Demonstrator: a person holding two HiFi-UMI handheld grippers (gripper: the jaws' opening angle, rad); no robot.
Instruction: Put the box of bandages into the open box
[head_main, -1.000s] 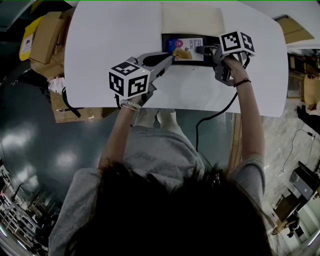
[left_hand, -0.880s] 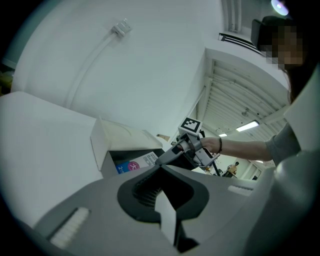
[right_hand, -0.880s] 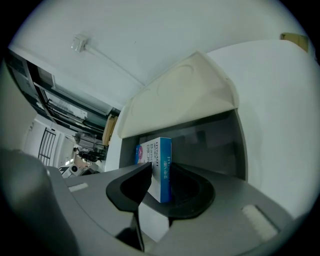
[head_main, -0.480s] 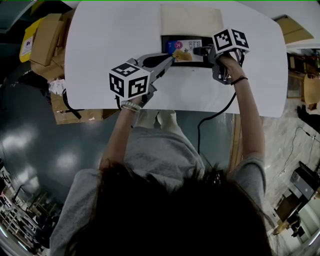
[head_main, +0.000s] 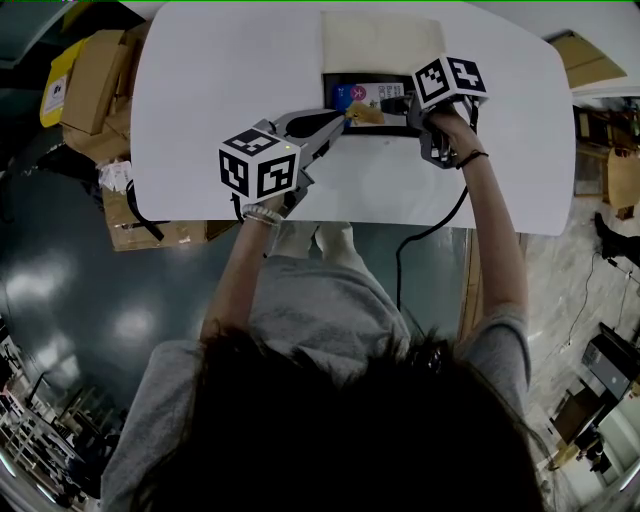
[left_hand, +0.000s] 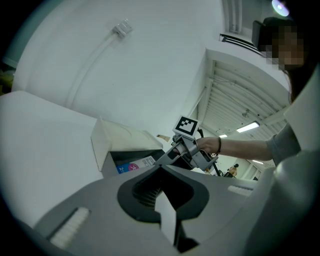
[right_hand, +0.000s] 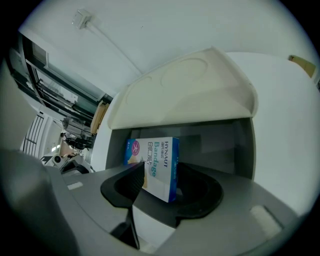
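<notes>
The left tool (head_main: 343, 117) lies low over the white desk (head_main: 200, 90), its tip at the near left corner of the open box (head_main: 328, 100). Its jaws are drawn together and nothing shows between them. The open box sits at the far middle of the desk, with its pale lid (head_main: 385, 40) folded back on the far side. The box of bandages (head_main: 372, 95) is inside the open box, blue and white, standing on edge and slightly tilted. The right tool (head_main: 400, 100) reaches steeply down into the open box from its right side. Its jaws have just been opening and now stand wide. The box of bandages is between them, and the pads no longer press on it.
</notes>
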